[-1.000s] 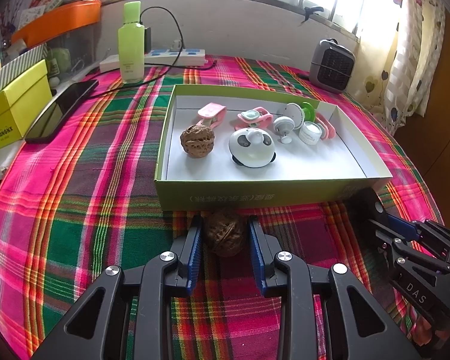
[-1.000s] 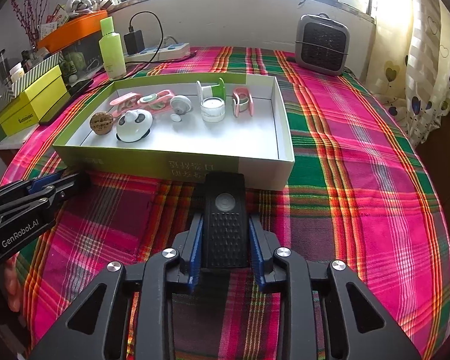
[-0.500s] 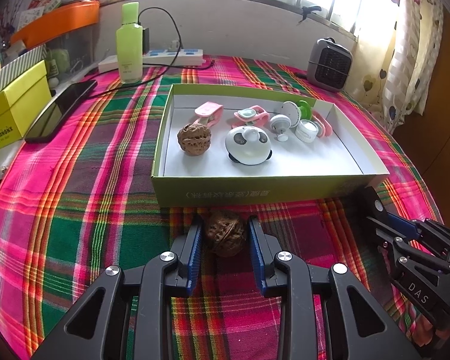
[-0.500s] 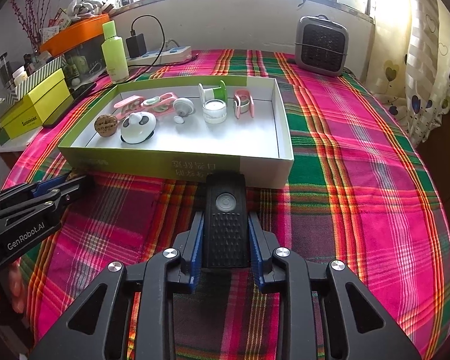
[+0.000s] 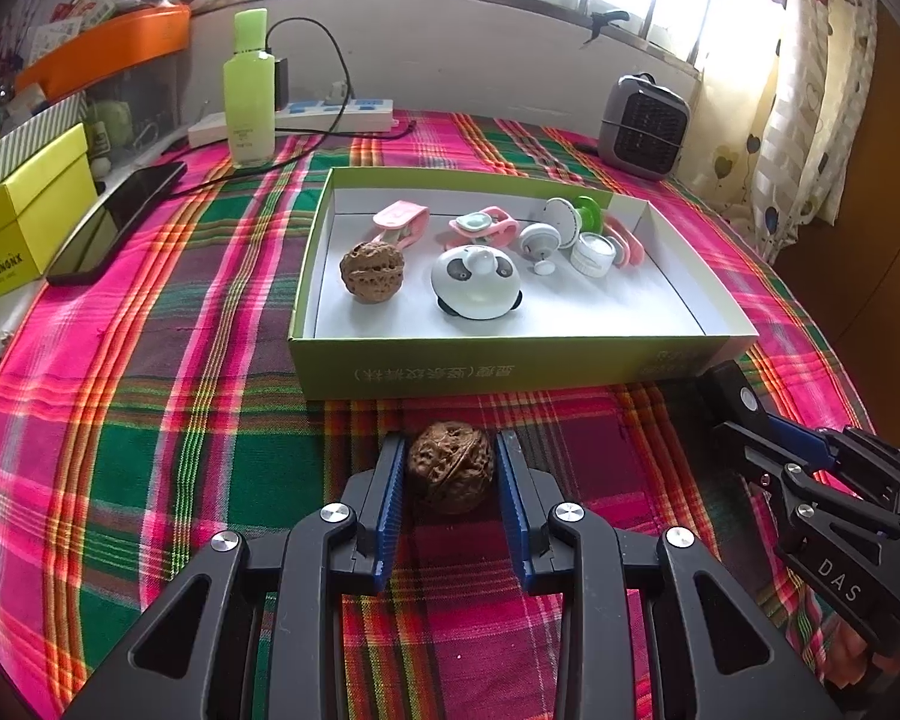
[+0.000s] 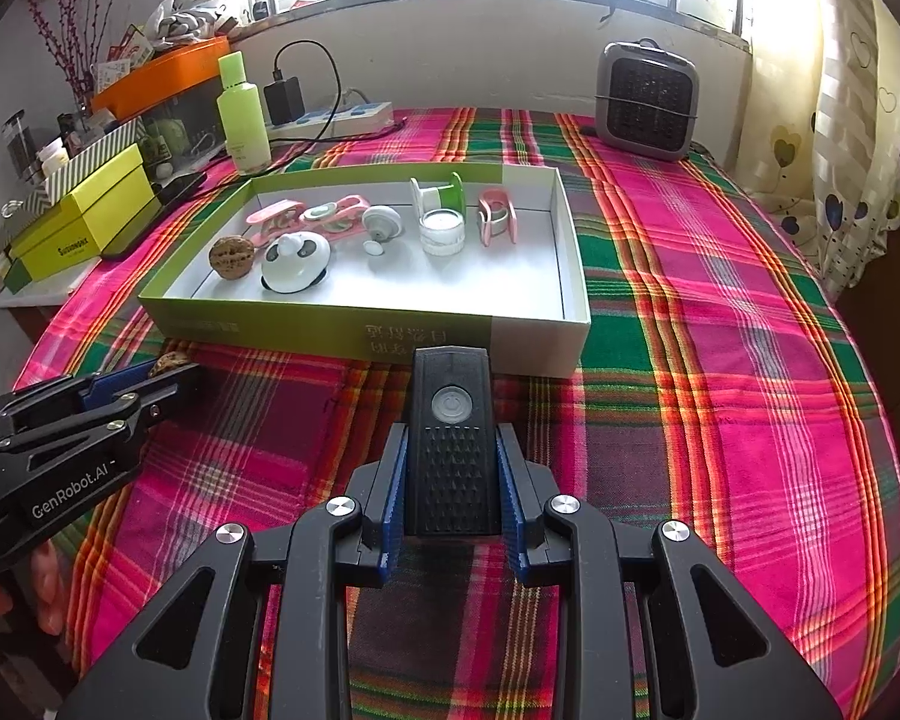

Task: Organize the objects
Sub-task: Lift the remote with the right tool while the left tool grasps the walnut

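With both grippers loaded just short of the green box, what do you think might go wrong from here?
The walnut is round and sits between the left gripper's flat pads, so it may slip or roll away. The black remote in the right gripper sticks out toward the box's near wall and could catch it. The box's left half is crowded; a dropped walnut might knock the panda toy.

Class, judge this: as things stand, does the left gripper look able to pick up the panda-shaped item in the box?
Probably not yet: the left gripper is shut on a walnut, outside the box. Nothing covers the panda-shaped item from above.
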The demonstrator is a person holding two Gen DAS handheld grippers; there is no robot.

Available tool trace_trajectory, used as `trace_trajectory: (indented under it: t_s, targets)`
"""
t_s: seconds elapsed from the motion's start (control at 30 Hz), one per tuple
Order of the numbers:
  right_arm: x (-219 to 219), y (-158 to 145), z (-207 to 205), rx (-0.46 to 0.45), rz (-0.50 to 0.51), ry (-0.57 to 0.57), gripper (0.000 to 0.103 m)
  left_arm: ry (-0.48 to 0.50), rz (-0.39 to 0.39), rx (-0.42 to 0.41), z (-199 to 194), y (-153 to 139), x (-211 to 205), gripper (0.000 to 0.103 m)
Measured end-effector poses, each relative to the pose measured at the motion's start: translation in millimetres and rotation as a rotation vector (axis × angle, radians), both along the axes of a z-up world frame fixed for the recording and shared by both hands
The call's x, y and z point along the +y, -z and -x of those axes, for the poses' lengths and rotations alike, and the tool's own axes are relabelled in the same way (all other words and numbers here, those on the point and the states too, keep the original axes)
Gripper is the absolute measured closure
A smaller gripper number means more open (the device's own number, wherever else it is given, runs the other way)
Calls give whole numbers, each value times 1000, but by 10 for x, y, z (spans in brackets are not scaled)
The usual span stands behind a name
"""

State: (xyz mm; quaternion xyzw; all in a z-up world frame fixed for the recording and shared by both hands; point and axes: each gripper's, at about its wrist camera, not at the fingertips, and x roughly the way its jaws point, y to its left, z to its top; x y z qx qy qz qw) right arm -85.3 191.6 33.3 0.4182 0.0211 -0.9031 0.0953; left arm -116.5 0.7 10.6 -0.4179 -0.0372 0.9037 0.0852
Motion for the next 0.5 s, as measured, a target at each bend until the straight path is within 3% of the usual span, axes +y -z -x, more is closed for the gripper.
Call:
trace_trajectory:
  t_s: [0.5]
  targets:
    - [39, -173, -51, 42, 23, -11, 75, 23, -23, 33, -41, -214, 58, 75]
